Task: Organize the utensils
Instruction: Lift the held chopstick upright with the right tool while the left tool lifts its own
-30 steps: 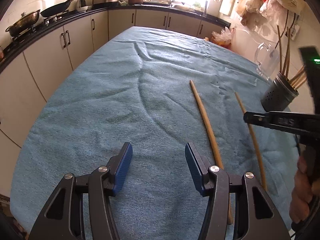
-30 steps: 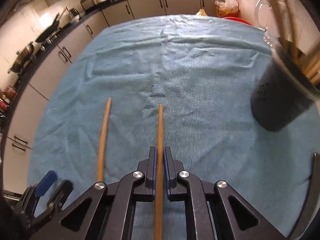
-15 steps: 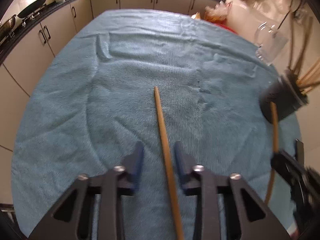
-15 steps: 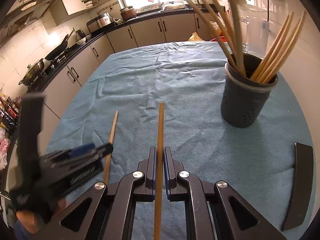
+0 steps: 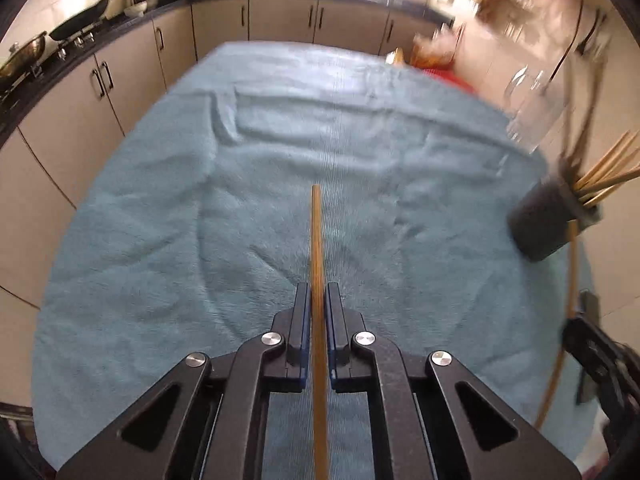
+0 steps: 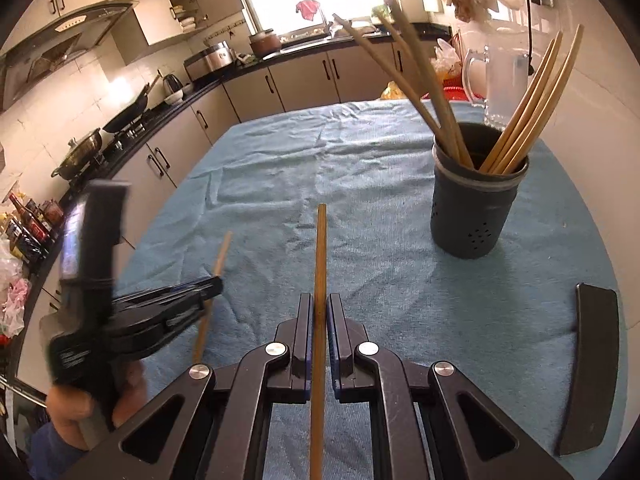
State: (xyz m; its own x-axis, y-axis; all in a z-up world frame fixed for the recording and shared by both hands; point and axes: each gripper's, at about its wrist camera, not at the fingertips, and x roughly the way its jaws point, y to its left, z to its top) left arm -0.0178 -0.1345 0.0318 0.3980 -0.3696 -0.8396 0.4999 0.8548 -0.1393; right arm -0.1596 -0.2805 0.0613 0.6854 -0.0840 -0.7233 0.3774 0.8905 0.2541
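Note:
My left gripper (image 5: 317, 292) is shut on a long wooden chopstick (image 5: 317, 240) that points forward over the blue towel. My right gripper (image 6: 319, 304) is shut on a second wooden chopstick (image 6: 321, 252), raised above the towel. A dark perforated utensil holder (image 6: 474, 208) with several wooden chopsticks stands upright ahead and right of the right gripper. In the left wrist view the holder (image 5: 544, 220) sits at the far right, and the right gripper's chopstick (image 5: 570, 280) shows beside it. The left gripper (image 6: 212, 284) and its chopstick (image 6: 220, 256) appear at the left of the right wrist view.
A blue towel (image 6: 360, 168) covers the table. A clear glass pitcher (image 6: 504, 84) stands behind the holder. A curved black object (image 6: 588, 368) lies on the towel at the right edge. Kitchen cabinets and a stove with pans (image 6: 120, 120) line the far left.
My left gripper closed on the chopstick that lay on the towel and lifted it. My right gripper rose with its chopstick and tilted up, so the holder is now in full view.

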